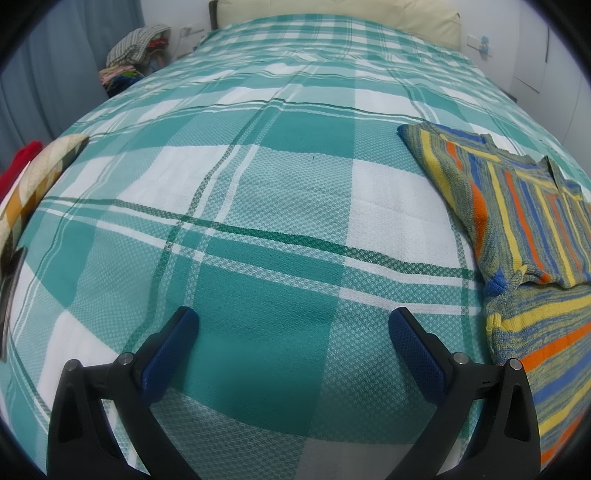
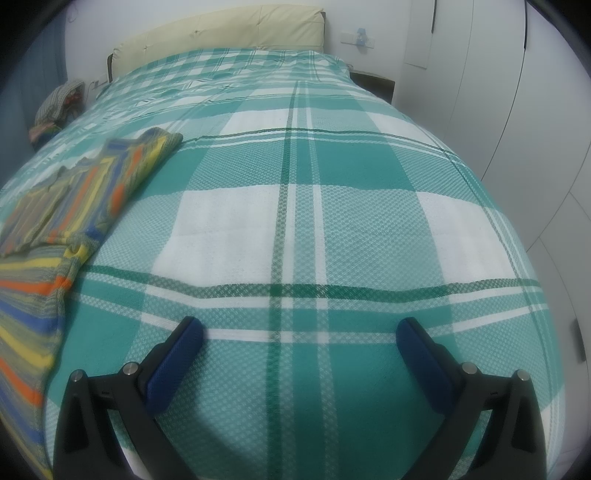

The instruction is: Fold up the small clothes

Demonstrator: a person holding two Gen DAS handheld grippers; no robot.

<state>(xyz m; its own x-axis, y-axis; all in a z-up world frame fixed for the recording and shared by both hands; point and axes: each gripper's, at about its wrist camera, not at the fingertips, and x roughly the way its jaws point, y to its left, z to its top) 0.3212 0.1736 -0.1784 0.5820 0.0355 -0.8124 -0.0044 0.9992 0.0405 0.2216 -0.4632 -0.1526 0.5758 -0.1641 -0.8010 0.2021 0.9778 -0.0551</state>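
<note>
I held both grippers low over the near part of the bed, which was covered in a teal and white checked bedspread; my left gripper had its blue-padded jaws spread wide with nothing between them, and my right gripper was the same, spread and empty; both hung over bare bedspread, touching no cloth. The striped knit sweater lay flat between the two grippers, toward the near edge of the bed, its upper part already doubled over the lower; I judged it lay there because it was within reach of both hands. A cream headboard stood at the far edge; a heap of clothes sat beyond the far left corner, probably awaiting folding.
</note>
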